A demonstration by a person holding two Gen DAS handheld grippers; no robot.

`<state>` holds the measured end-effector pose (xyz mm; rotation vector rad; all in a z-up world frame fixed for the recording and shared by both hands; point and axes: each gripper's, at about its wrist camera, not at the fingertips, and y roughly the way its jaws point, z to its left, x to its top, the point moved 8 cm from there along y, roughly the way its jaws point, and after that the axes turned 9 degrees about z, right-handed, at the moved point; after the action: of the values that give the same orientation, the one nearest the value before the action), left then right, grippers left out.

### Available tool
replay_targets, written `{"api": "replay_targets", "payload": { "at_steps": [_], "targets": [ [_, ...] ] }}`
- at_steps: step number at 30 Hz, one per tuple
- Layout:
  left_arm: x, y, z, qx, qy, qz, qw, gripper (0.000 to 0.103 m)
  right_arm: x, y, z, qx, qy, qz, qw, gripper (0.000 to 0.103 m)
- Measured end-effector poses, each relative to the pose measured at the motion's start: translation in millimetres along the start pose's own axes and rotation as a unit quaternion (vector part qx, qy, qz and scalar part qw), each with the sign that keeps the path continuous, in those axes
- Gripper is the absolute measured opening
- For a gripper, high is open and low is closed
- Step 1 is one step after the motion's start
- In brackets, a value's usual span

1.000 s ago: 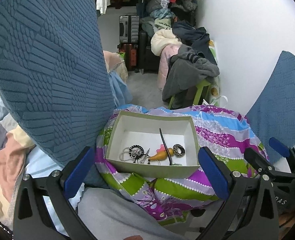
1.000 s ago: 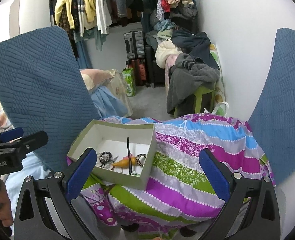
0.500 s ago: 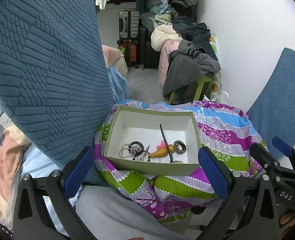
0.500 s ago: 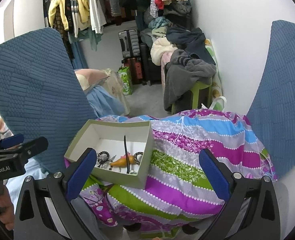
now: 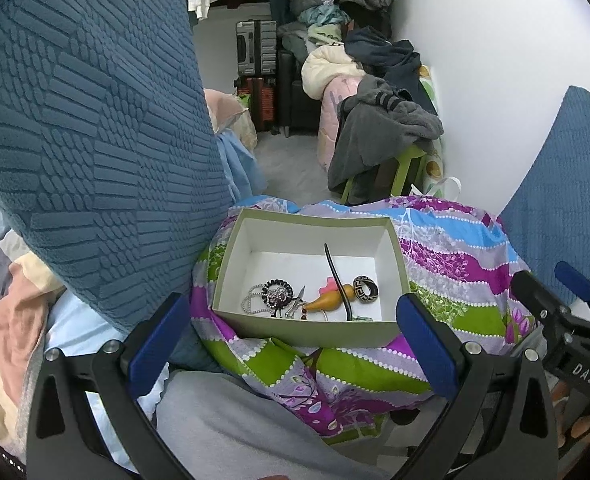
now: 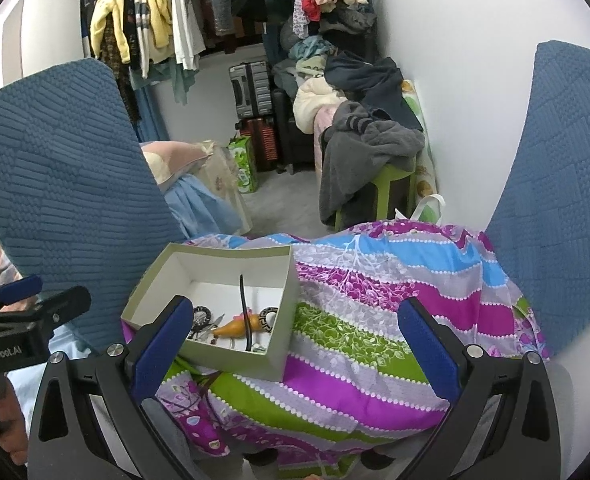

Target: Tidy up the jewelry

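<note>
Both grippers hang with their blue-padded fingers spread wide and nothing between them. Left gripper (image 5: 291, 340) hovers just in front of the near wall of the jewelry box (image 5: 307, 330), which sits centred between its two fingers, apart from both pads. Right gripper (image 6: 295, 340) is off to the box's right side; in its view the box (image 6: 239, 362) lies toward its left finger (image 6: 163, 336), whose pad overlaps the box's near-left corner, though contact cannot be judged.

That box is an open, lidless rectangular tray, olive-green outside and white inside, resting on a striped floral quilt (image 5: 455, 264) in purple, green and blue. Its long axis runs left to right across the left wrist view.

All the jewelry is gathered along the near wall. From left: a coil of small pearl-like beads (image 5: 251, 300), a round black brooch (image 5: 277, 292) with sparkling stones touching it, small silvery scissors-shaped piece (image 5: 297, 304), and an orange gourd-shaped pendant (image 5: 331, 302) lying on its side with its narrow neck pointing right. A thin black stick (image 5: 337, 280) crosses over the gourd, its long axis running from the near wall away toward the far wall, leaning slightly left. A black-and-tan patterned ring (image 5: 366, 289) lies just right of it.
</note>
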<state>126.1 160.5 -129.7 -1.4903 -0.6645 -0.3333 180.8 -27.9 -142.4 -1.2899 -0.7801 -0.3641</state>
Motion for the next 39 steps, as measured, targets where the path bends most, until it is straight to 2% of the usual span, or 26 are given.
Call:
{"api": "replay_targets", "payload": {
  "at_steps": [5, 19, 39],
  "targets": [
    [-3.9, 5.1, 2.9, 0.01, 0.005, 0.006, 0.9999, 0.103, -3.3, 0.7, 1.3, -0.005, -0.004, 0.001, 1.0, 0.103],
    [-5.2, 4.1, -3.1, -0.012, 0.002, 0.013, 0.9998, 0.103, -9.9, 1.9, -0.9, -0.013, -0.003, 0.005, 1.0, 0.103],
    [-5.6, 3.9, -11.6, -0.014, 0.005, 0.016, 0.9998, 0.103, -16.1, 6.1, -8.6, -0.012, 0.004, 0.012, 1.0, 0.103]
  ]
}}
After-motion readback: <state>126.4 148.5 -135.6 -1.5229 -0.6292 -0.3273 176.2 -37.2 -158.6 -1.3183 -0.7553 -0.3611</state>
